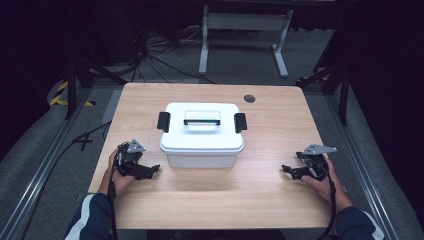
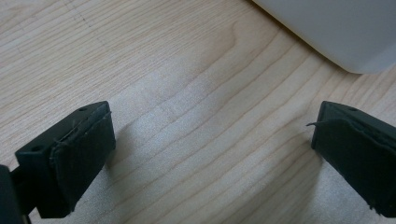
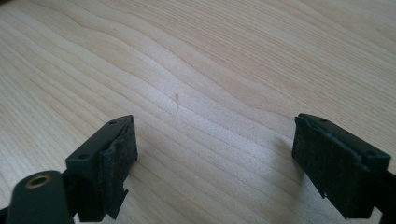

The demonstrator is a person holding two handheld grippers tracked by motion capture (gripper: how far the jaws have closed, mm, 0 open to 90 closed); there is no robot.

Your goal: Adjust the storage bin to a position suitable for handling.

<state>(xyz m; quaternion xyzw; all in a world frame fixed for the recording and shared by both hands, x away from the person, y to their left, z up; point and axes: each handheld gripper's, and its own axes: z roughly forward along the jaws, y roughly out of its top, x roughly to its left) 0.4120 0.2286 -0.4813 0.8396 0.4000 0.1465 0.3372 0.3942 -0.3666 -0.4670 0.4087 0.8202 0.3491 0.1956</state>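
Hands at near edge, nothing begun. Left tool (image 1: 151,170) jaws apart, empty, on tabletop (image 1: 210,200) just beside box's near-left corner. Right tool (image 1: 289,170) jaws apart, empty, well apart from box. White lidded box (image 1: 202,135) mid-tabletop, both black latches apparently closed, handle flat. Open room all sides; grommet (image 1: 249,98) far right.

A white lidded box (image 1: 202,136) is sitting near the middle of the light wooden bench (image 1: 260,190), slightly toward the far edge. Black latches (image 1: 163,121) are sitting at its left and right ends, and a handle (image 1: 202,118) is lying flat on the lid. A round dark grommet (image 1: 249,98) is showing near the bench's far edge, right of centre. Beyond the bench, cables (image 1: 150,55) are trailing across grey floor beside a white table frame (image 1: 245,30).
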